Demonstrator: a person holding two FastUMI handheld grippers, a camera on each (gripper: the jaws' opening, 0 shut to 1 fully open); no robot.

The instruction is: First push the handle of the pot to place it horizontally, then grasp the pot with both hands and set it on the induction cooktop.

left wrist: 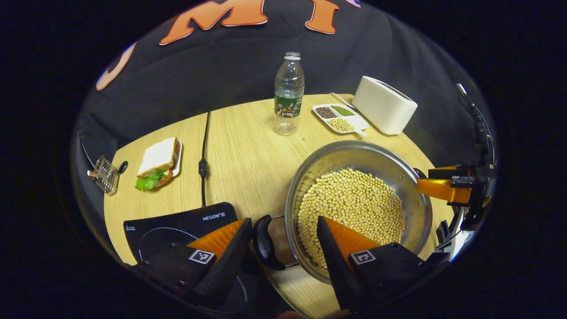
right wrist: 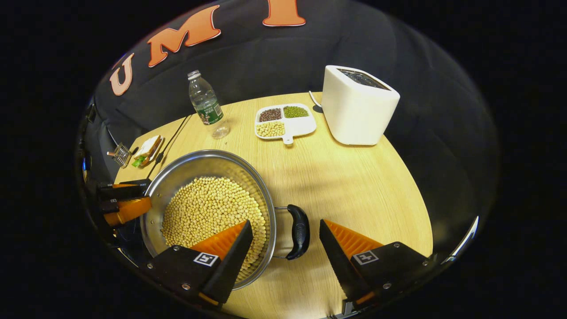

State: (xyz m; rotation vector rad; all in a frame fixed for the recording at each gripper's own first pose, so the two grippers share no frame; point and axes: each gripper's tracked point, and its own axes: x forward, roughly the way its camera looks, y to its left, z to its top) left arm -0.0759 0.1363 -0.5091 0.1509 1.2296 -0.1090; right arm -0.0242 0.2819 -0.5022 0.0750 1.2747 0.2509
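The steel pot (left wrist: 359,208), heaped with pale beans (left wrist: 352,212), sits on the wooden table (left wrist: 248,146), just to the 3 o'clock side of the black induction cooktop (left wrist: 177,226) in the left gripper view. The left gripper (left wrist: 283,230) hangs with its jaws spread wide, straddling the pot's near loop handle (left wrist: 265,243) without touching it. In the right gripper view the right gripper (right wrist: 285,230) is likewise released, its fingers either side of the opposite handle (right wrist: 297,231). Toward 12 o'clock stand a water bottle (left wrist: 289,95), a divided dish (left wrist: 340,118) and a white toaster (left wrist: 384,105); a sandwich (left wrist: 157,164) lies at 9 o'clock
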